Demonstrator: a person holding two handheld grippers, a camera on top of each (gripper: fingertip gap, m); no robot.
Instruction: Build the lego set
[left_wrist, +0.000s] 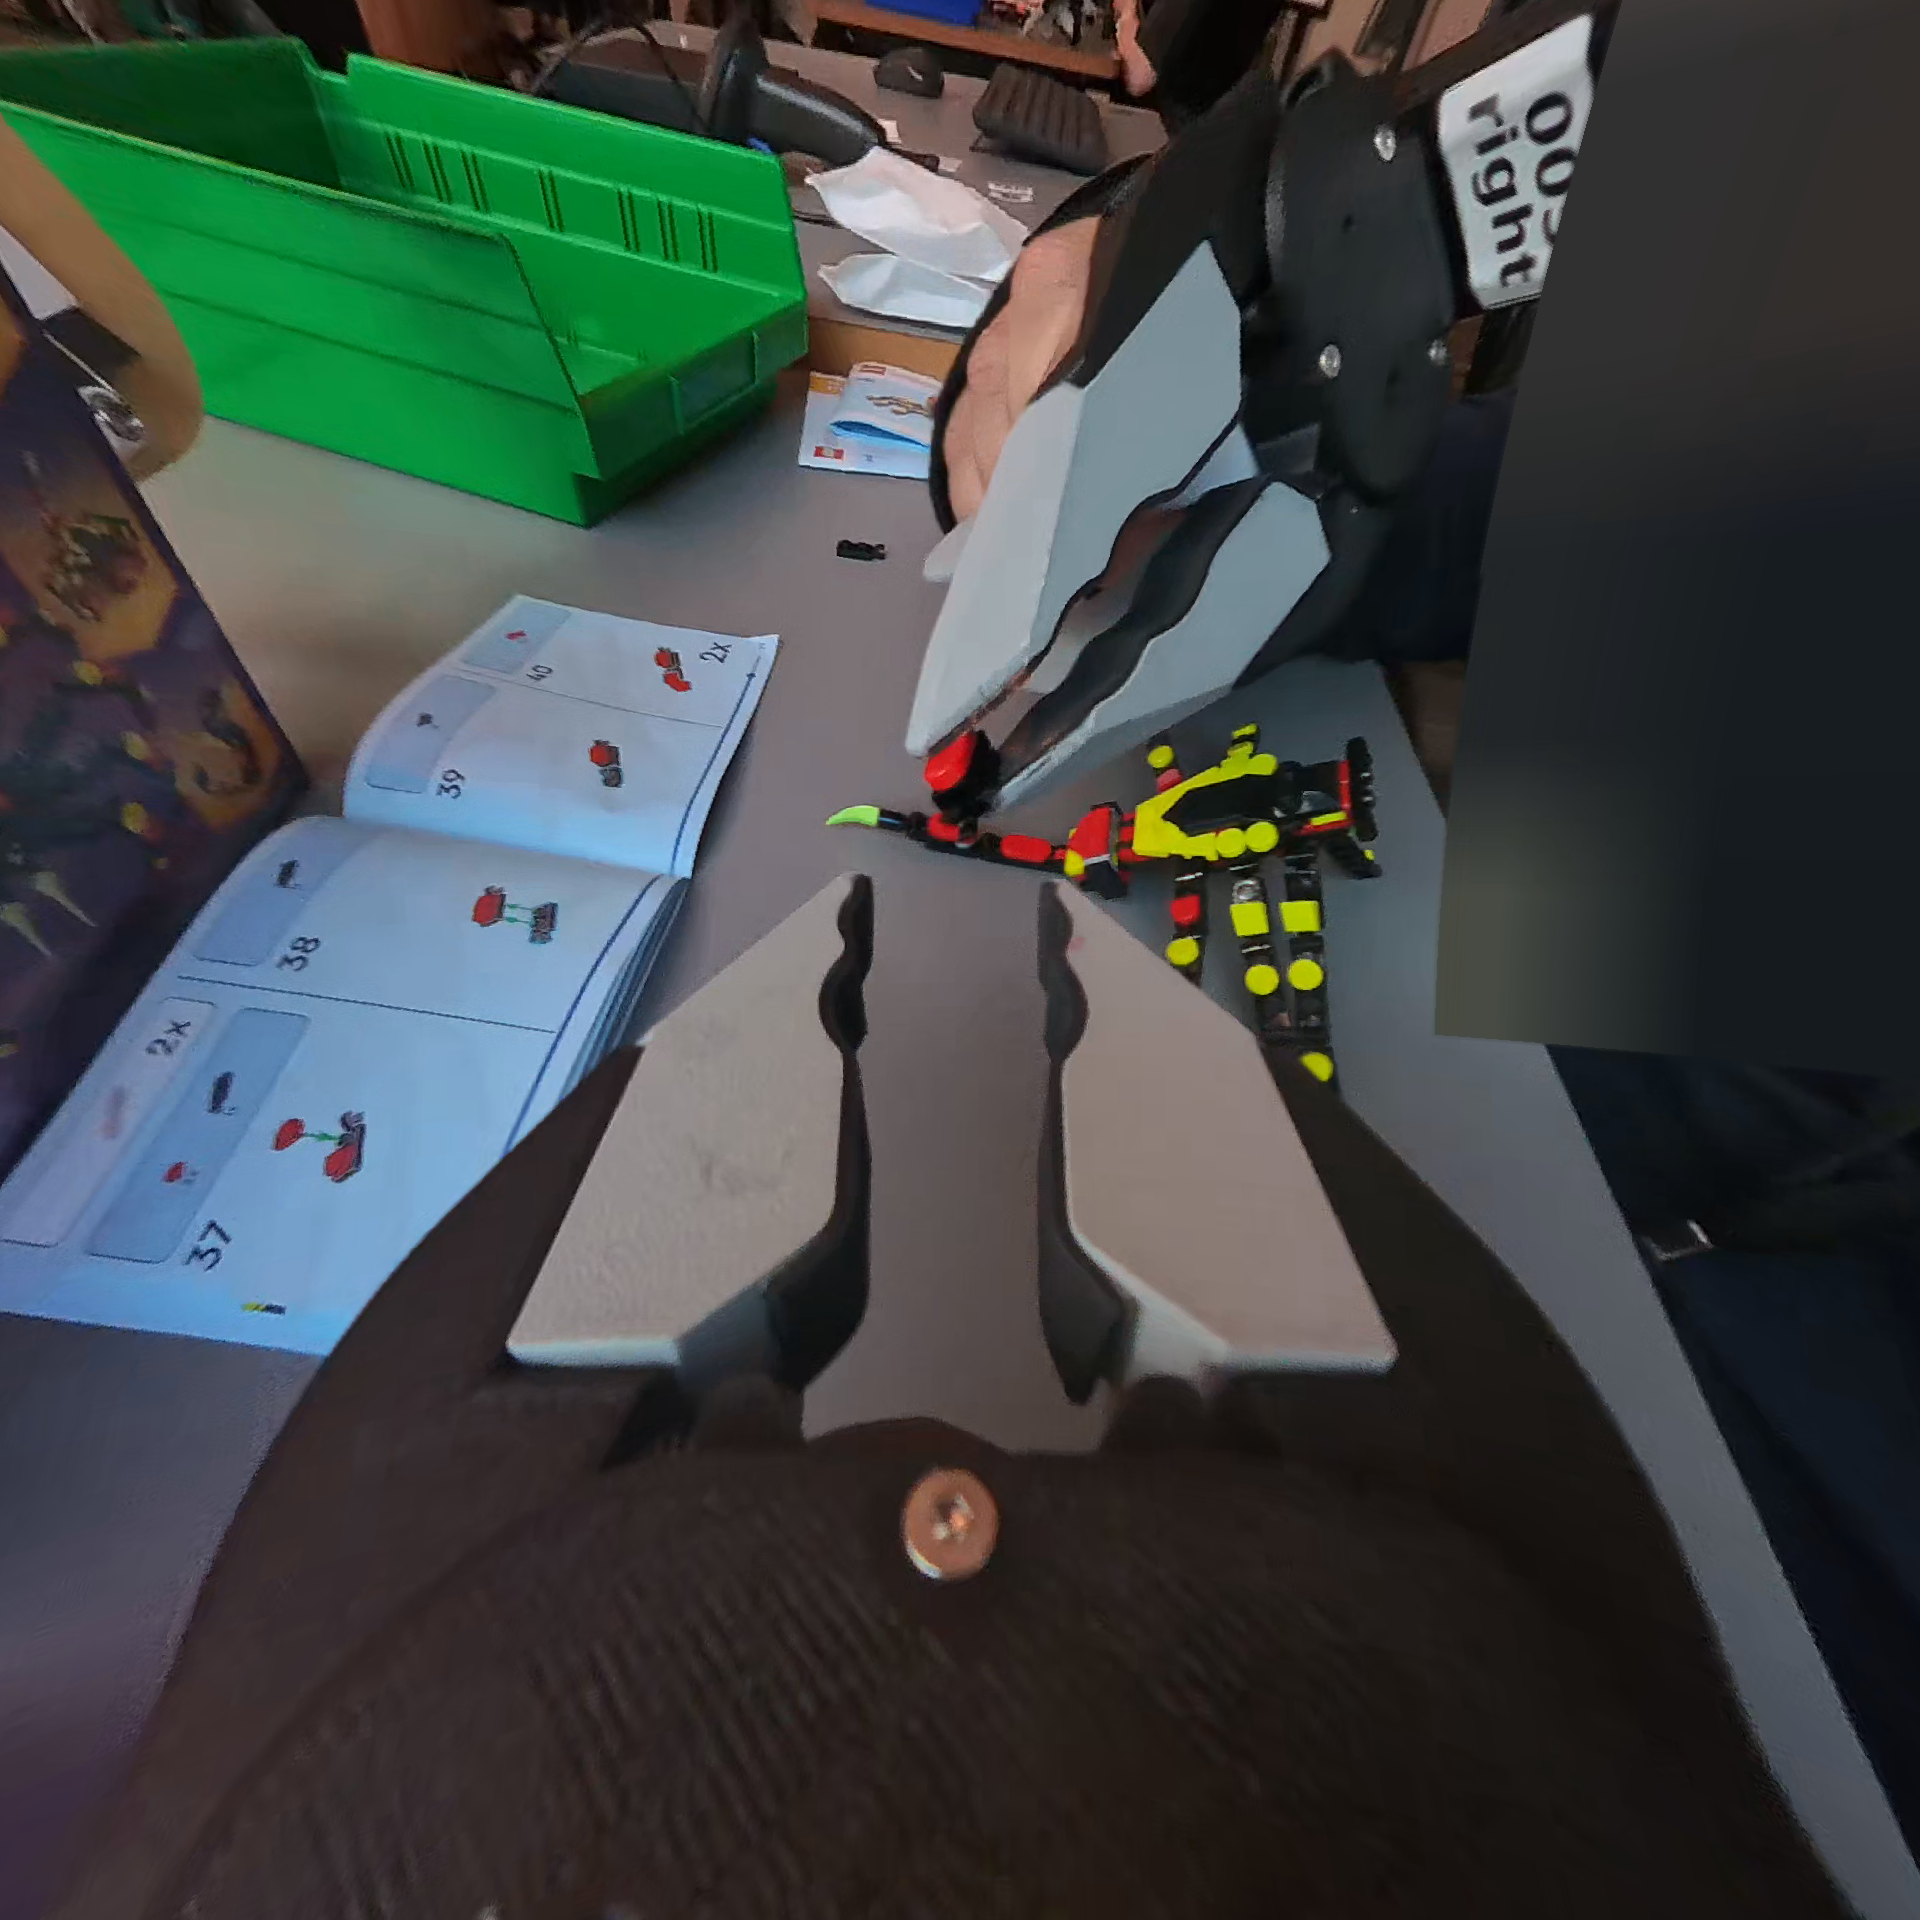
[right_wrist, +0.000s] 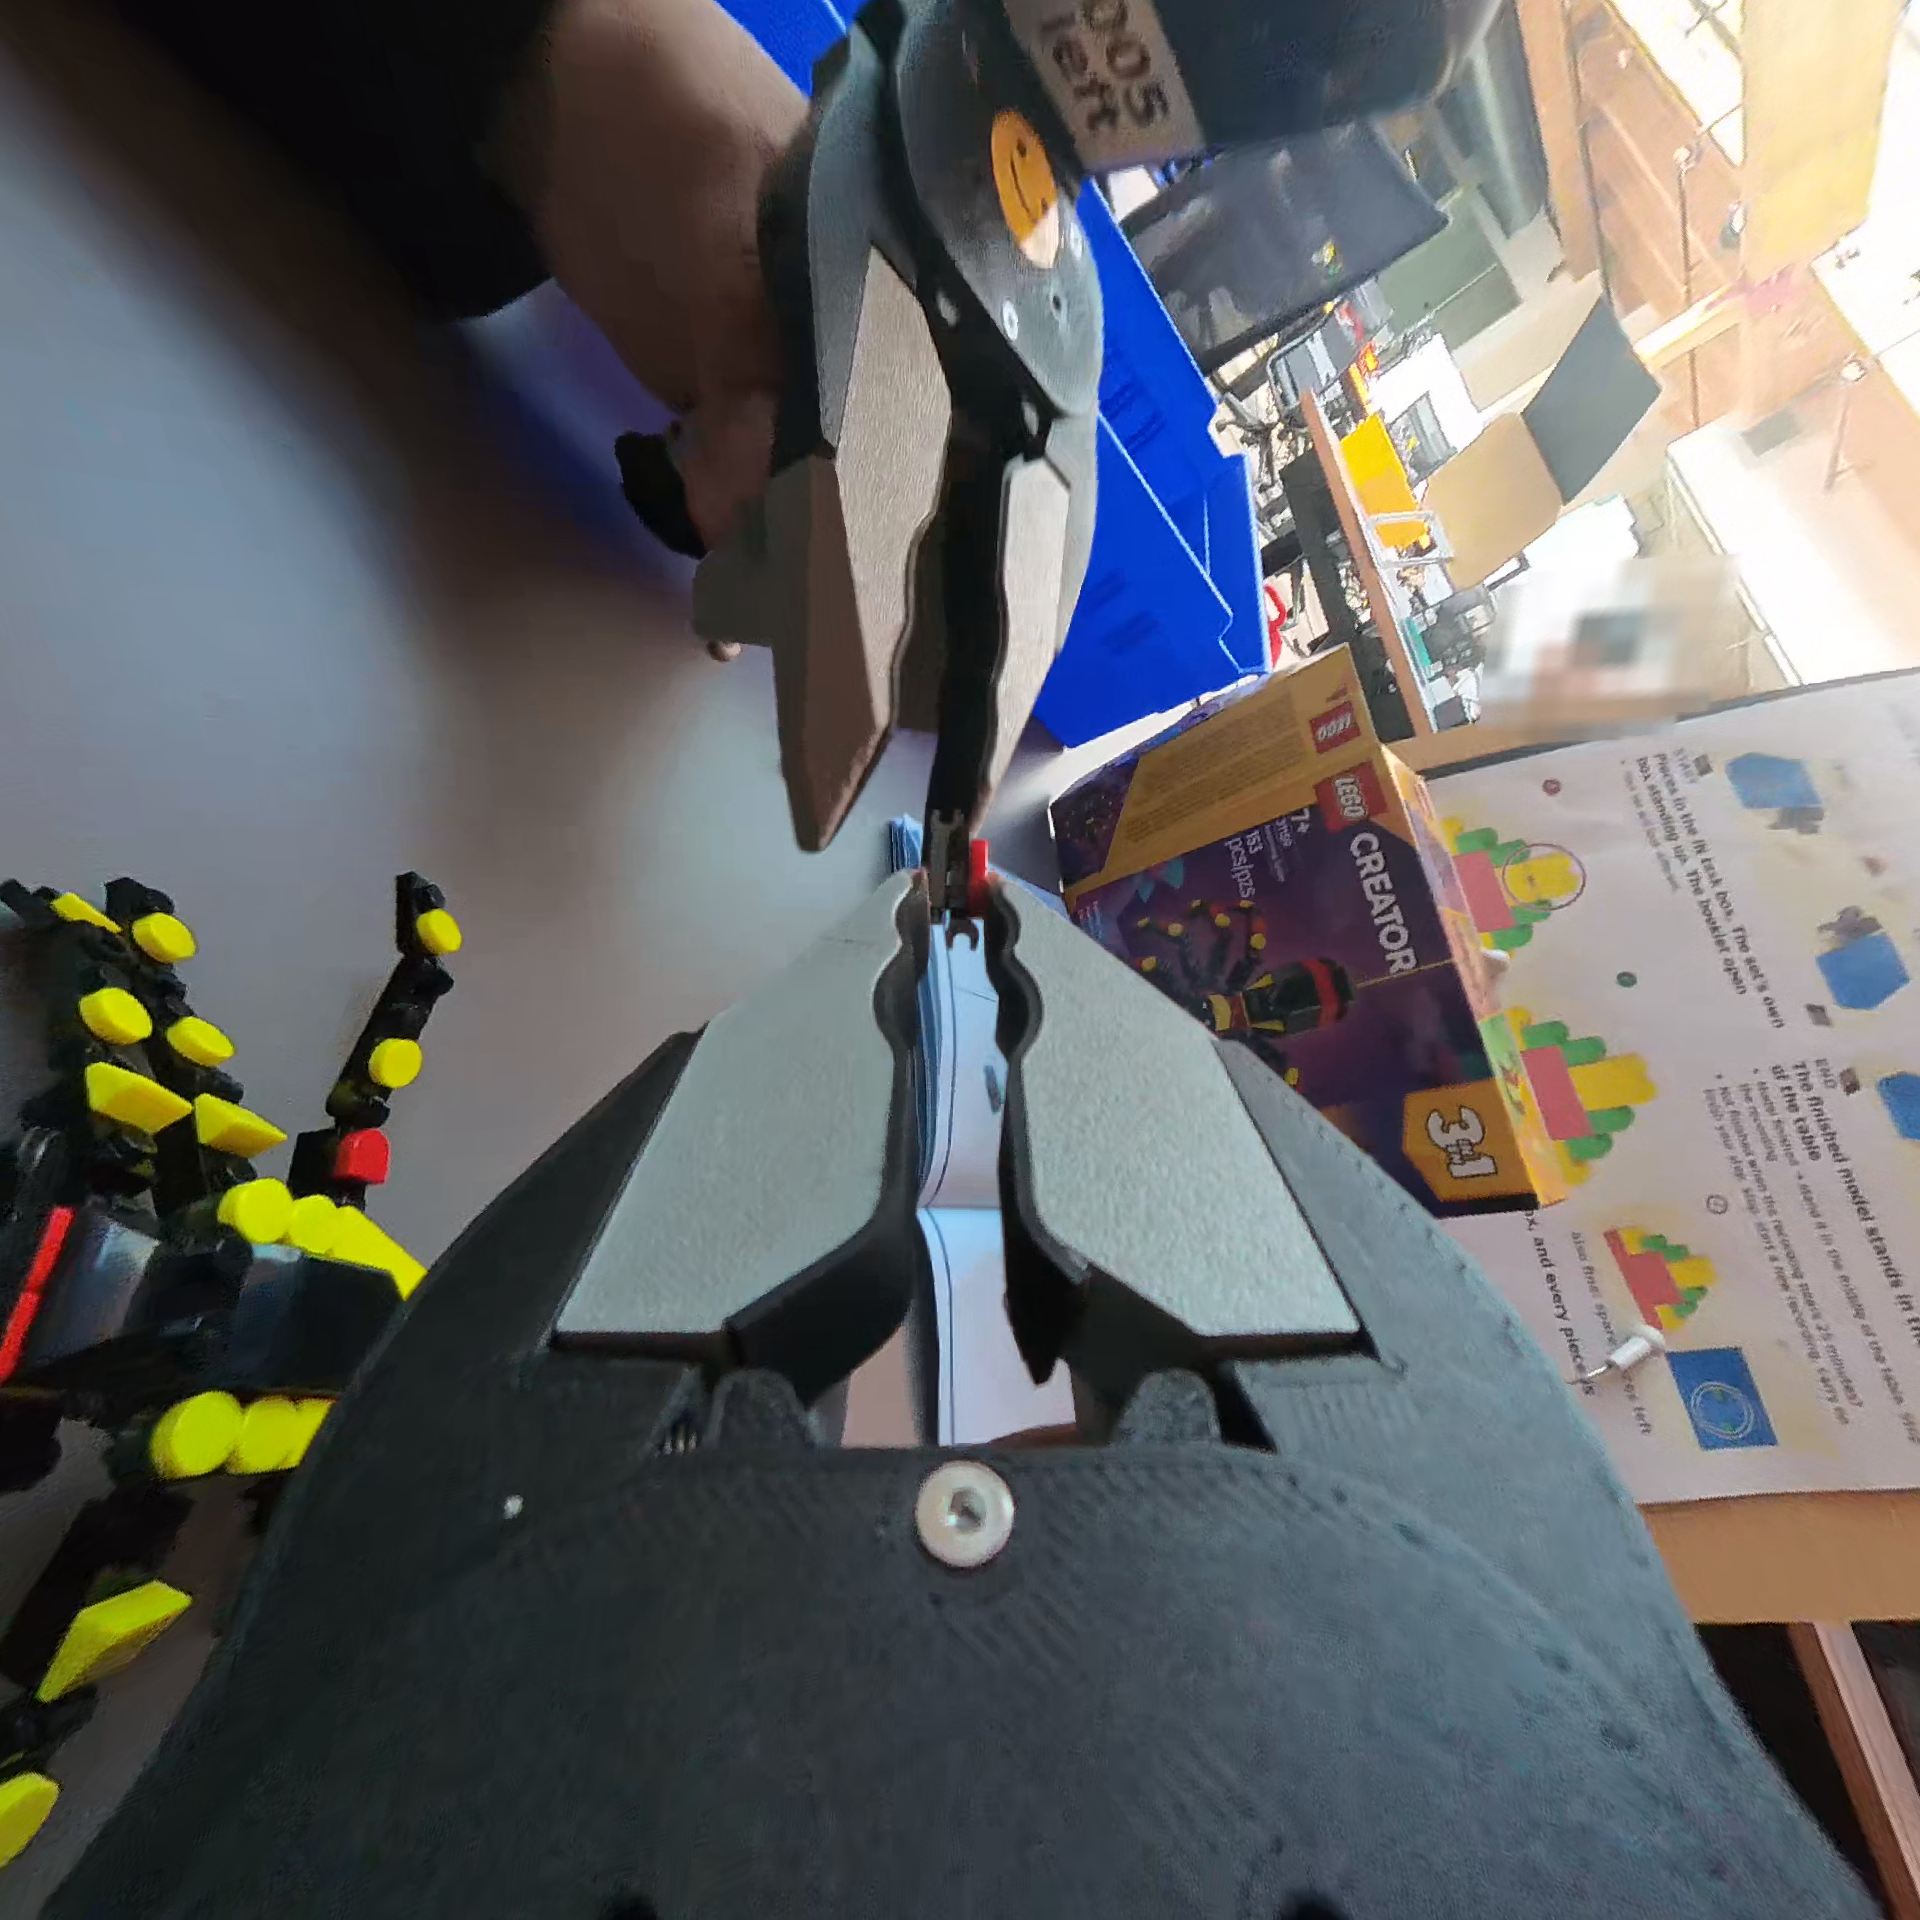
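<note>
Here, right claw (left_wrist: 971, 774) clamped on a small red-and-black piece (left_wrist: 951, 774) above the scorpion model's (left_wrist: 1195, 831) tail; left claw (left_wrist: 951, 914) apart, empty. Probably light, rigid, easily snapped apart; best gripped by the flat sides.

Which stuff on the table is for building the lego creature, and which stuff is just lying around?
For the build:
- lego model, black, yellow and red
- small red and black piece pinched in the right gripper
- open instruction booklet
- left gripper, open and empty
- loose black piece

Just lying about:
- green bin
- set box
- blue bins
- printed sheet
- white paper
</note>
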